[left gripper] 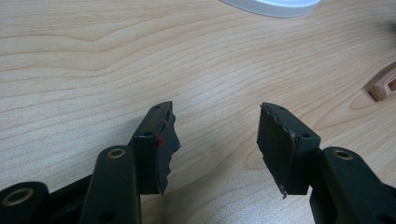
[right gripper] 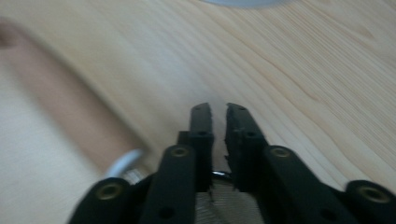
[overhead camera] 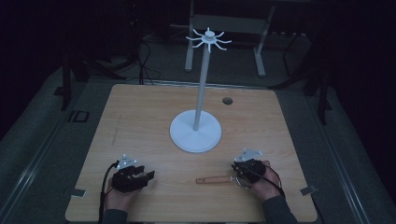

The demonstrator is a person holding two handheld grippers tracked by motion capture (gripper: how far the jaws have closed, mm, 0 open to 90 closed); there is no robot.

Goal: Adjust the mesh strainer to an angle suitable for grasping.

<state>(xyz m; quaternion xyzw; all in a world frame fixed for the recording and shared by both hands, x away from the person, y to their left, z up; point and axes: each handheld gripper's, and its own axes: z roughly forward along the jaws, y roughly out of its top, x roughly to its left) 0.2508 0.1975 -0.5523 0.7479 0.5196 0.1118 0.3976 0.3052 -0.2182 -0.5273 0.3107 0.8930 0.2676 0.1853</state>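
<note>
How strainer [right gripper: 79, 126] looks: small, with a straight pale wooden handle, a metal collar and a wire-mesh bowl in a thin metal rim; blurred in the right gripper view.
Strainer, place: flat on table [overhead camera: 140, 121], bowl end under right tongs [right gripper: 218, 109], handle running from them toward left tongs [left gripper: 215, 116].
Right tongs: jaws drawn almost together, pinching the strainer rim, mesh just below them.
Left tongs: jaws spread wide, nothing between, low over bare wood; handle tip well apart from them, off to their right.
Stand [overhead camera: 195, 135]: white, round base, hooked top, beyond both tongs and between them.
</note>
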